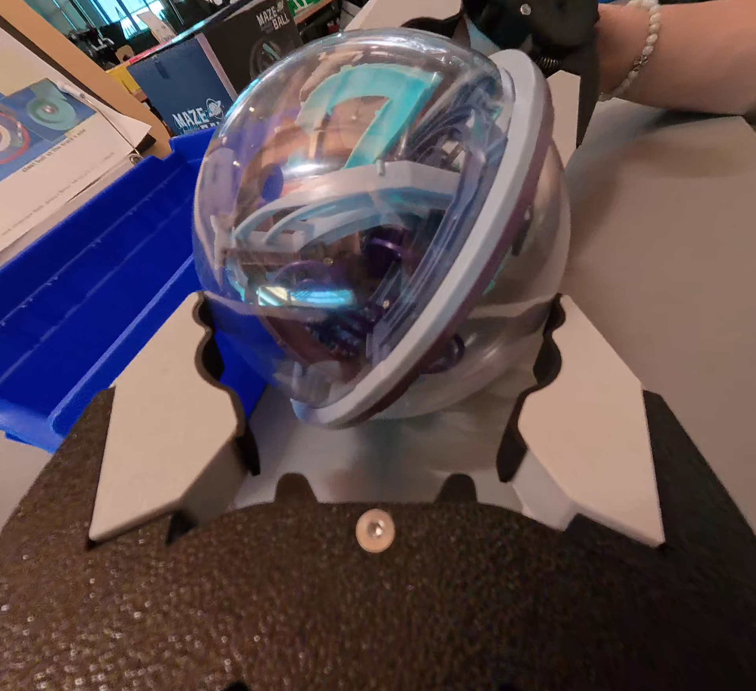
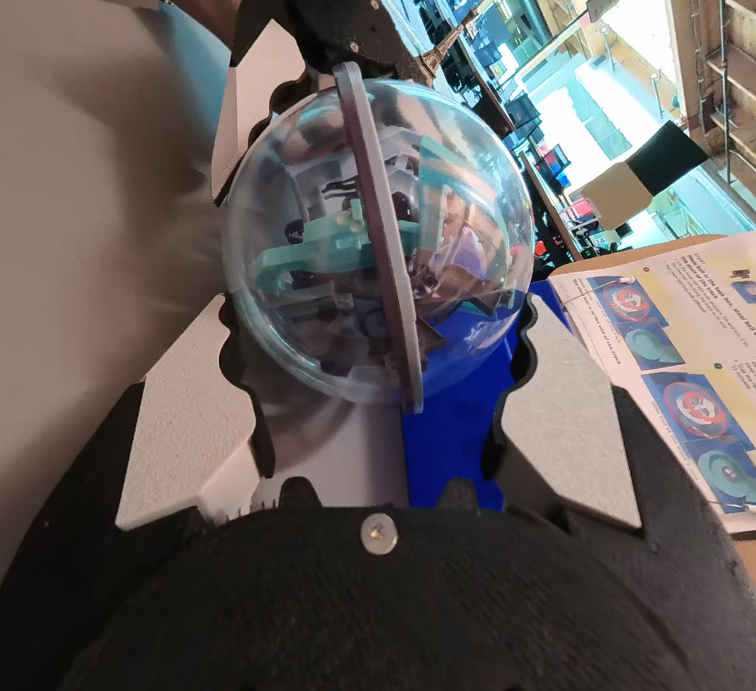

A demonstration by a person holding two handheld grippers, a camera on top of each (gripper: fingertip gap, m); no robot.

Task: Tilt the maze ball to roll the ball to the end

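The maze ball [image 1: 380, 221] is a clear plastic sphere with a grey equator ring and teal, grey and purple tracks inside. It is held up off the table, with the ring tilted. My left gripper [image 1: 380, 303] is shut on its near side. My right gripper [image 2: 376, 303] is shut on the opposite side of the maze ball [image 2: 368, 242]. Each view shows the other gripper behind the sphere: a black finger [image 1: 589, 99] of the right one and a white finger [image 2: 245, 119] of the left one. I cannot make out the small steel ball inside.
A blue plastic bin [image 1: 102, 283] sits under and left of the sphere, also seen in the right wrist view [image 2: 450, 446]. A printed instruction sheet [image 2: 675, 364] lies beside it. The toy's dark box [image 1: 188, 86] stands behind. A wrist with a bead bracelet [image 1: 650, 37] holds the right gripper over the white table [image 1: 654, 242].
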